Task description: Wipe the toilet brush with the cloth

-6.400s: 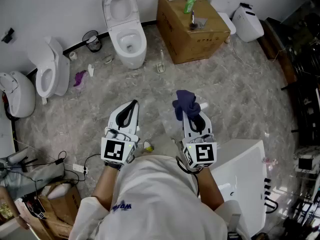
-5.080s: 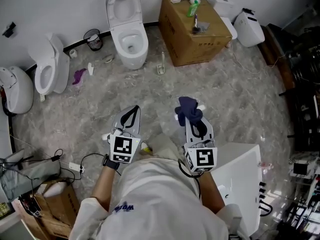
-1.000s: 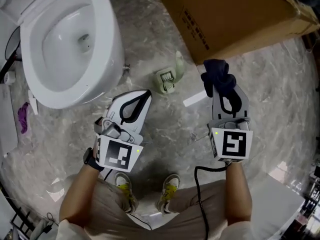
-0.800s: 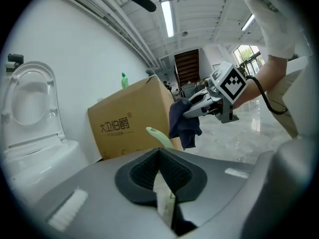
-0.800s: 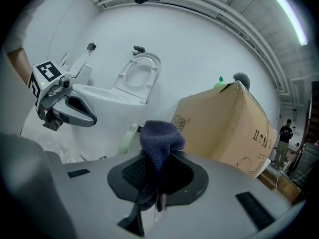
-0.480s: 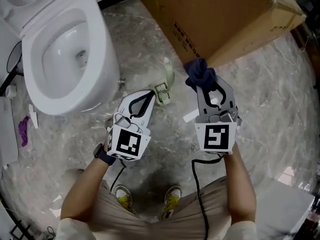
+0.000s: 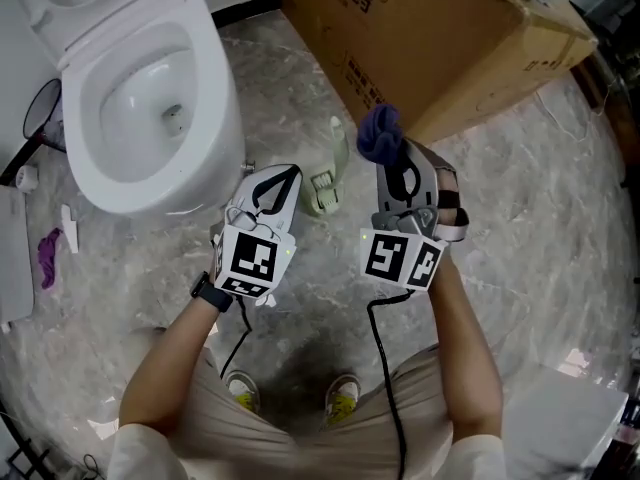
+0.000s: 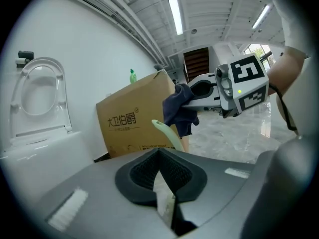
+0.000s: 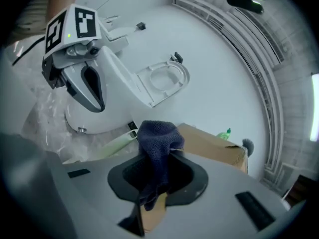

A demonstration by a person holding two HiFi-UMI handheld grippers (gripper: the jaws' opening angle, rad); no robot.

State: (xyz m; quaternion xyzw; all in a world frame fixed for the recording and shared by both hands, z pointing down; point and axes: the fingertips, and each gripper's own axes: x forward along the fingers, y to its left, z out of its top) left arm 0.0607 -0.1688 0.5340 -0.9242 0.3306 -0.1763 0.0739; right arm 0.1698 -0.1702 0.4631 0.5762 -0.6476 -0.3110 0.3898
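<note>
Head view: the cardboard box (image 7: 440, 38) carries print along its near upper edge, too skewed for me to read from here. The toilet brush (image 7: 337, 146) stands in its holder (image 7: 322, 192) on the marble floor (image 7: 520, 218), in the gap between the toilet (image 7: 150, 88) and the box. Its pale green handle runs from the holder up the picture toward the box. My left gripper (image 7: 284, 176) sits just beside the holder, tips toward it. My right gripper (image 7: 388, 156) is on the other side, with the dark blue cloth (image 7: 380, 133) bunched at its tip, close to the handle's upper end. A purple scrap (image 7: 47, 258) lies well off to the left.

Left gripper view: the box face (image 8: 134, 126) reads "大卫伯爵" with a registered mark; the small line beneath is too fine to read. A green bottle (image 8: 132, 76) stands on top. My left jaws are closed to a thin slit with nothing between them. The brush handle (image 8: 167, 132) rises just past their tips, upright, its top curving left. Beyond it the right gripper (image 8: 199, 96) holds the cloth (image 8: 179, 111) near the handle; I cannot tell whether they touch.

Right gripper view: my right jaws are clamped on the cloth (image 9: 157, 138), which mounds above them and hangs down between the pads. The handle (image 9: 112, 146) slants low at left, partly hidden by the cloth. Behind it are the toilet with its lid (image 9: 167, 78) raised and the left gripper (image 9: 89, 91).
</note>
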